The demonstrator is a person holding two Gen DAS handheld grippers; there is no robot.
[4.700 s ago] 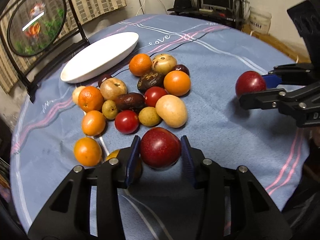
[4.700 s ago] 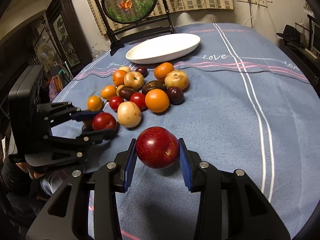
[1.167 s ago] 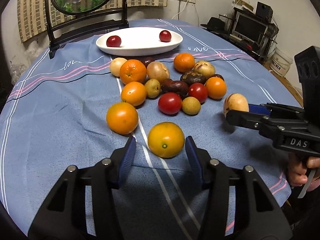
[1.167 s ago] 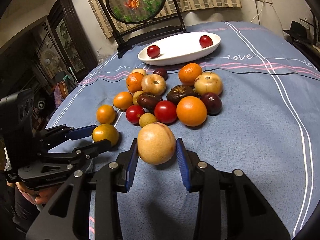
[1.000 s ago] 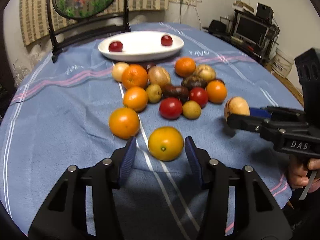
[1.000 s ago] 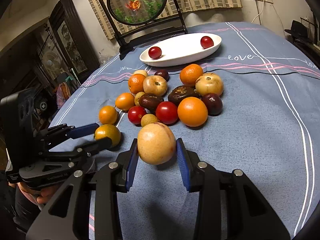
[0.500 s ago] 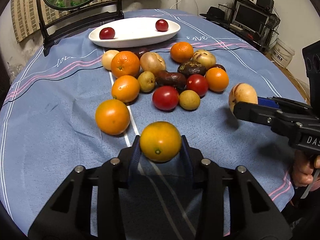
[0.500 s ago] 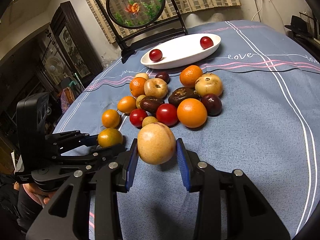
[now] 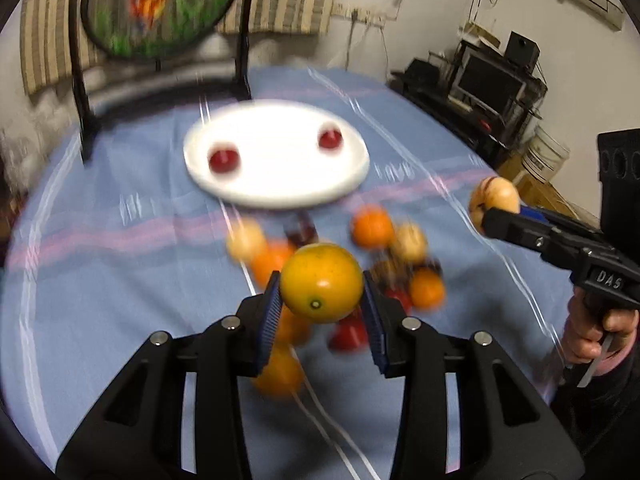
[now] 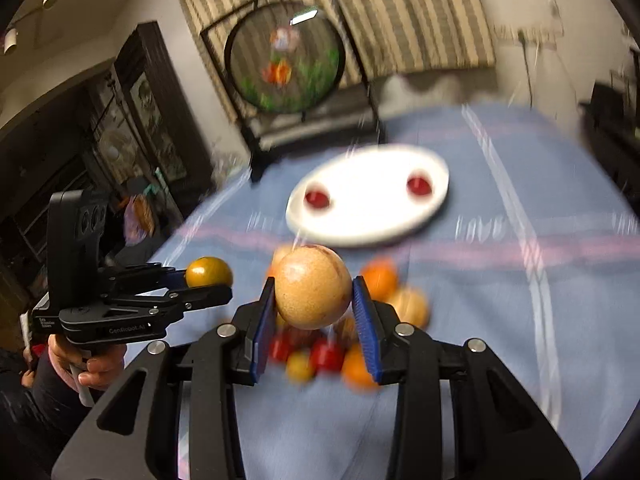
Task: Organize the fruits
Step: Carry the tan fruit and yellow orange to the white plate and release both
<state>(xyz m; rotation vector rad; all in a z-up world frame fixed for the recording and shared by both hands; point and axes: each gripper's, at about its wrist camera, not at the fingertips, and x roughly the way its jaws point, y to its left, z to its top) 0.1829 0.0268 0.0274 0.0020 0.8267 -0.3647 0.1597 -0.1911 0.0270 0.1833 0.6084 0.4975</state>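
My left gripper [image 9: 322,312] is shut on a yellow-orange citrus fruit [image 9: 321,282] and holds it in the air above the fruit pile [image 9: 360,264]. My right gripper [image 10: 314,316] is shut on a tan round fruit [image 10: 313,292], also lifted above the pile [image 10: 328,350]. In the left wrist view the right gripper [image 9: 486,216] shows at the right edge with the tan fruit [image 9: 495,202]. In the right wrist view the left gripper [image 10: 210,282] shows at the left with the citrus [image 10: 209,272]. Beyond the pile lies a white oval plate [image 9: 280,184] [image 10: 384,224] with two red fruits [image 9: 224,160] [image 10: 419,186] on it.
A blue tablecloth [image 9: 100,272] with pink and white stripes covers the round table. A black stand with a round fish picture [image 9: 160,4] rises behind the plate. Shelves with electronics [image 9: 492,76] stand at the right. A person's hand [image 9: 592,336] grips the right handle.
The left gripper closed on the citrus and lifted it off the cloth. Both grippers rose and swung toward the plate, which now sits lower and nearer in both views. The picture is blurred by motion.
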